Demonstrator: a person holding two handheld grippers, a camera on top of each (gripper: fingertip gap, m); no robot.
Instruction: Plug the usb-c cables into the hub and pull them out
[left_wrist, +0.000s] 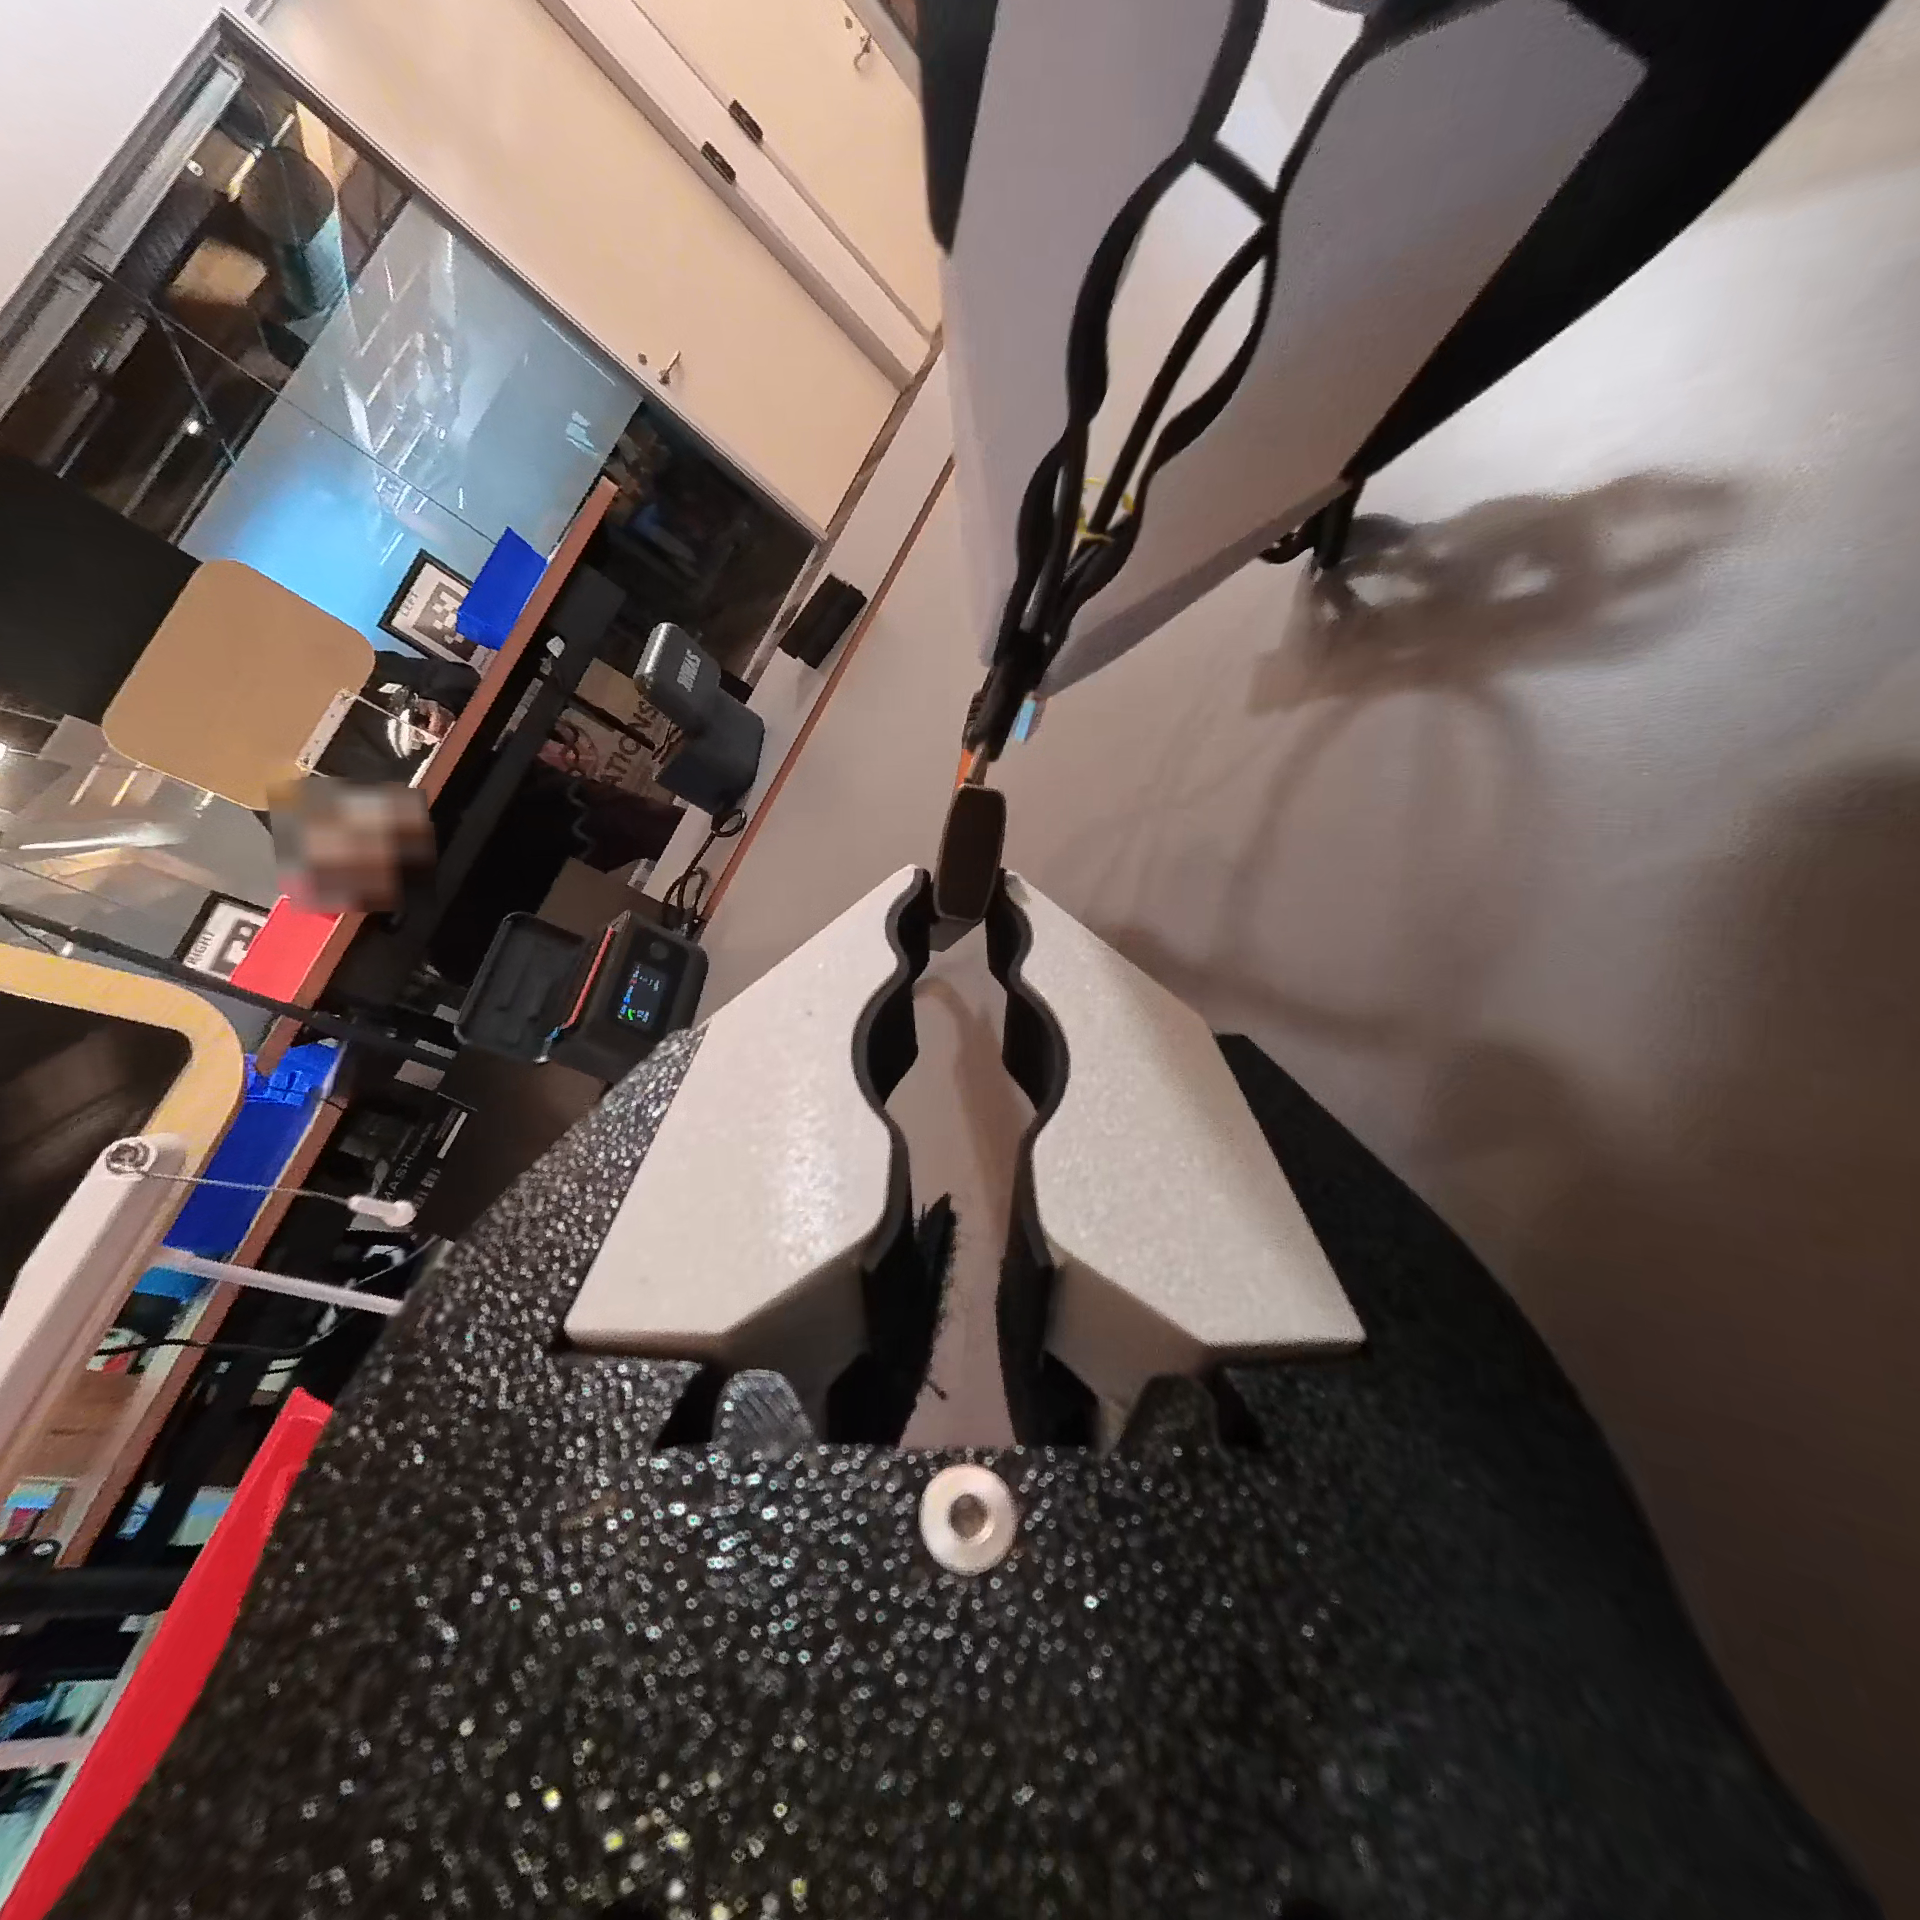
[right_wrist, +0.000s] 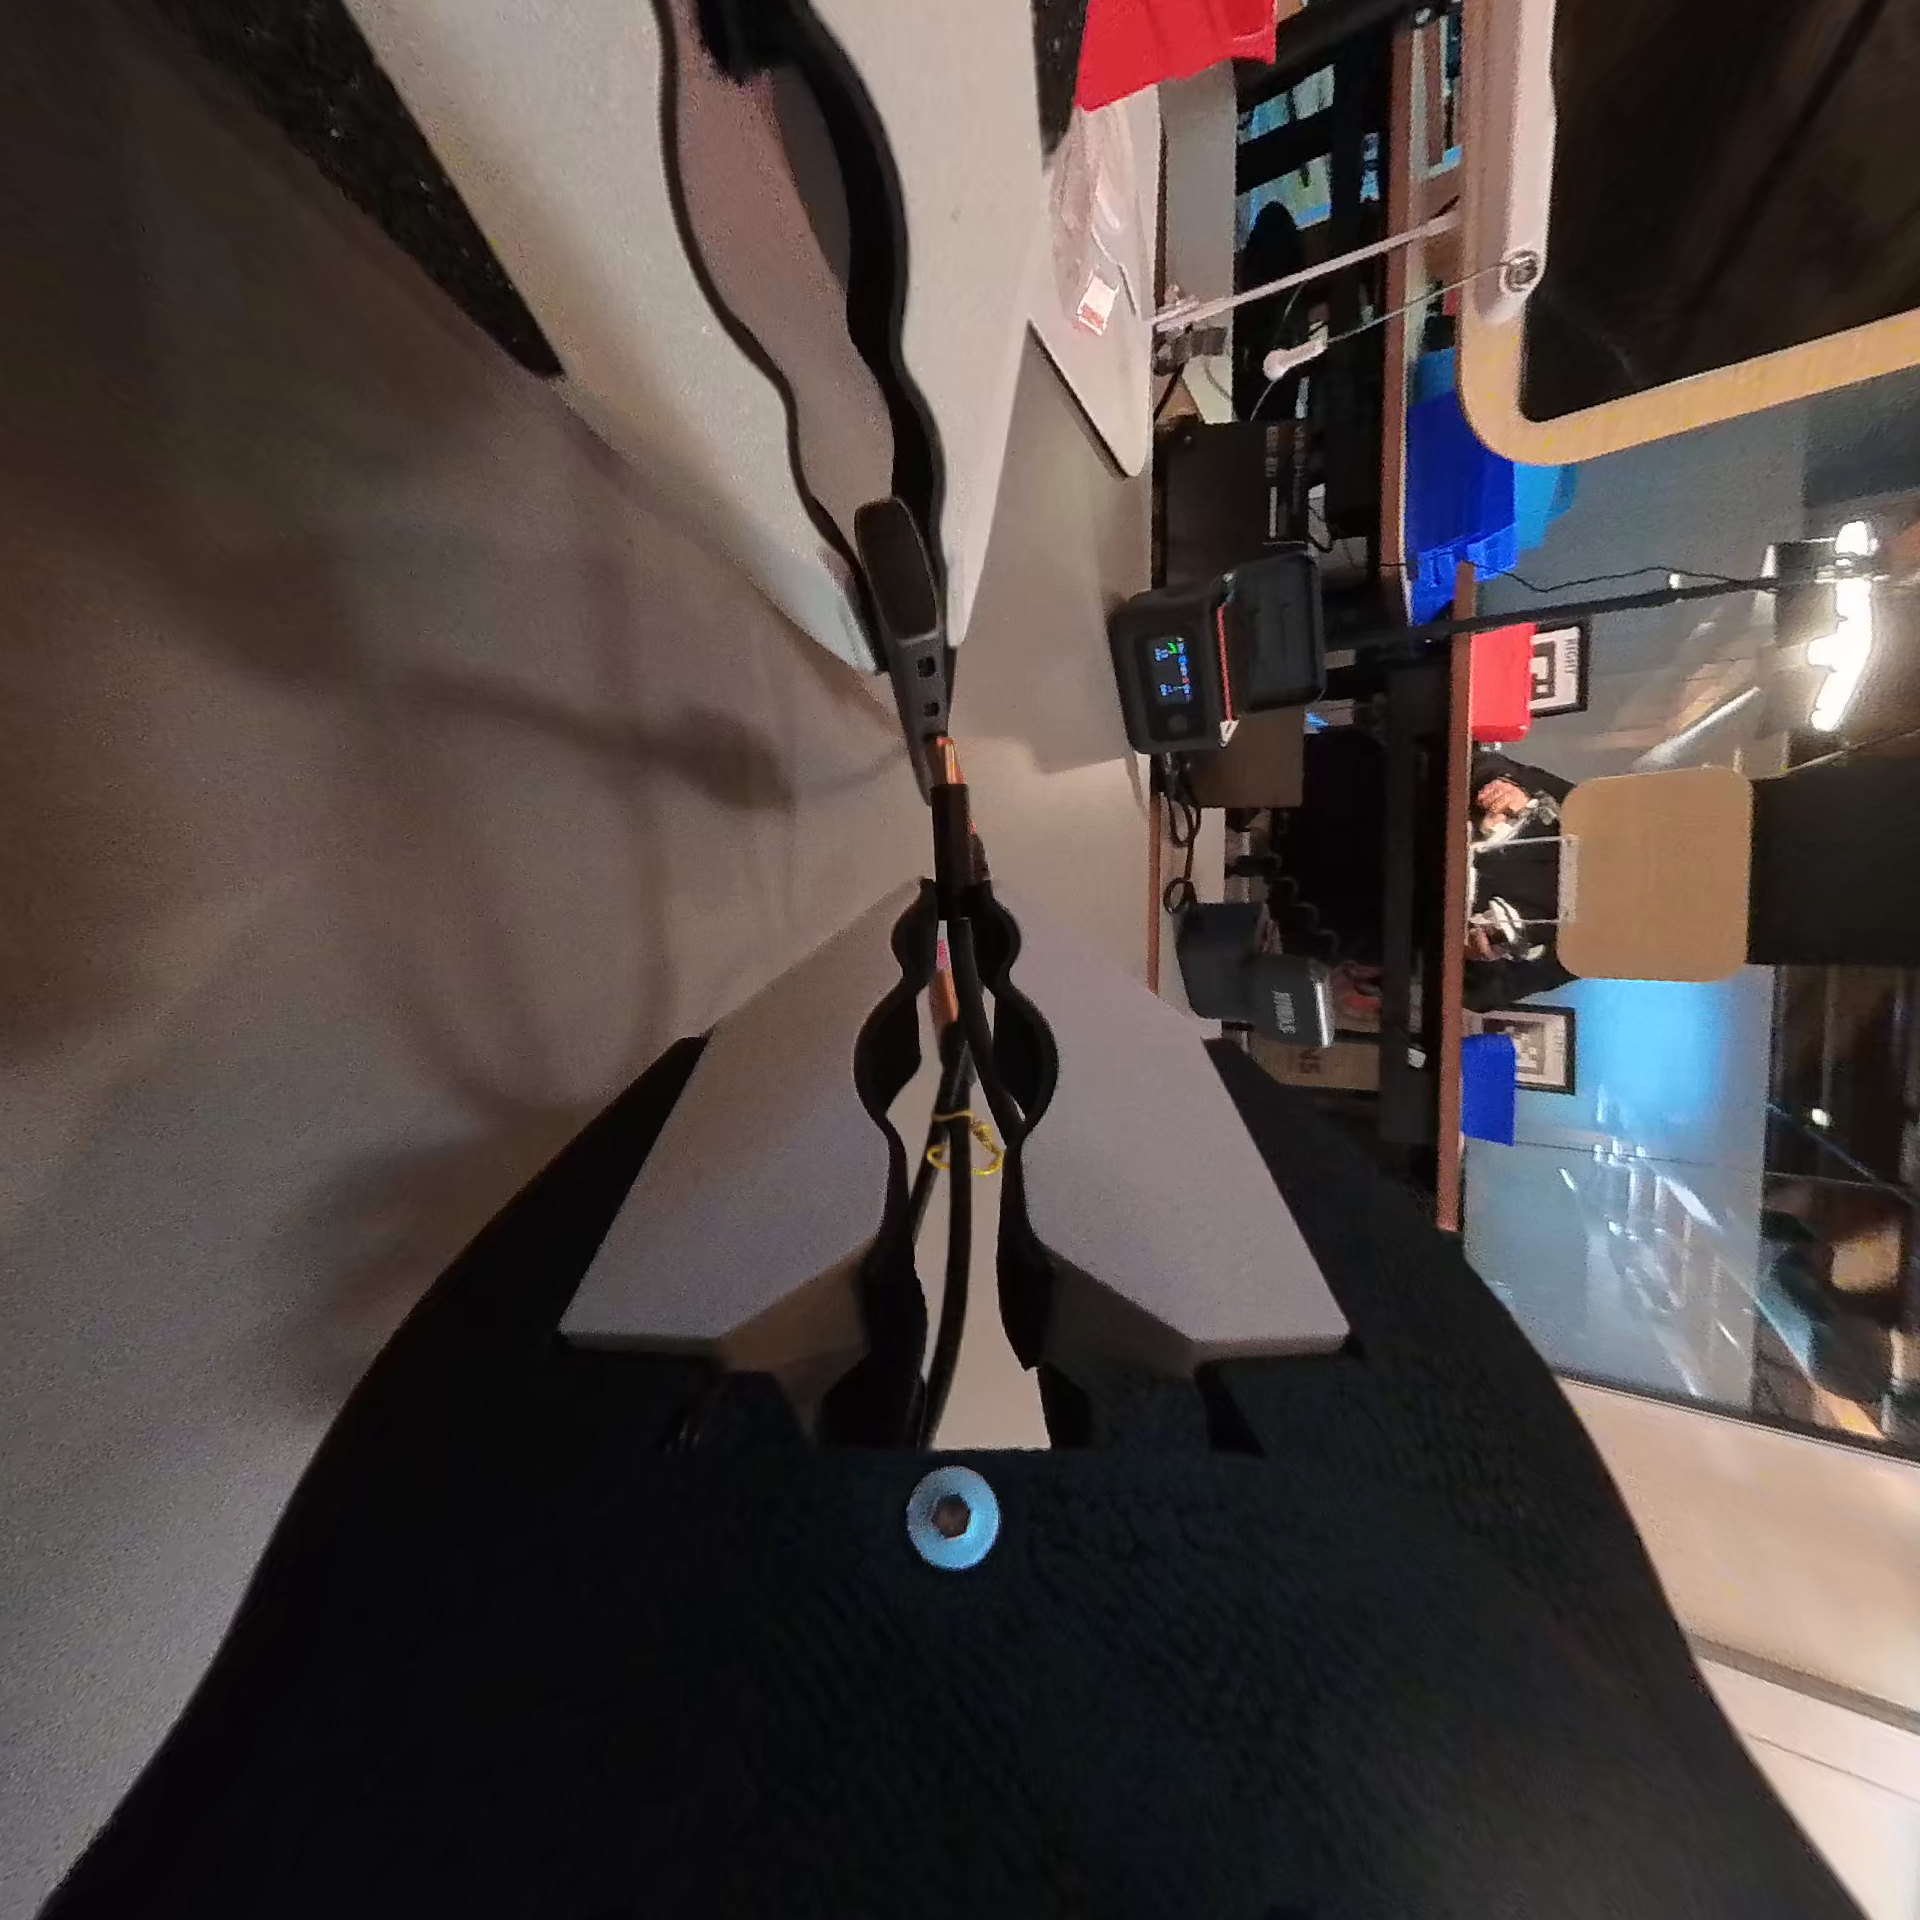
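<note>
A dark grey hub (left_wrist: 968, 854) is clamped between the fingertips of my left gripper (left_wrist: 961, 896), which is shut on it. In the right wrist view the hub (right_wrist: 906, 582) sticks out of that gripper from the top. My right gripper (right_wrist: 956, 902) is shut on a black usb-c cable (right_wrist: 951, 831) just behind its plug. The plug's copper-coloured collar (right_wrist: 948, 758) meets the end of the hub; I cannot tell how deep it sits. A second black cable and a yellow tie (right_wrist: 961, 1148) run back between the right fingers. The two grippers face each other, tips close.
The pale tabletop (left_wrist: 1558, 831) lies beneath both grippers. A small black device with a lit screen (right_wrist: 1174, 665) stands at the table's edge. Beyond it are a wooden shelf with red and blue bins (left_wrist: 281, 945) and a person at a desk. Left tips to right tips: about 5 cm.
</note>
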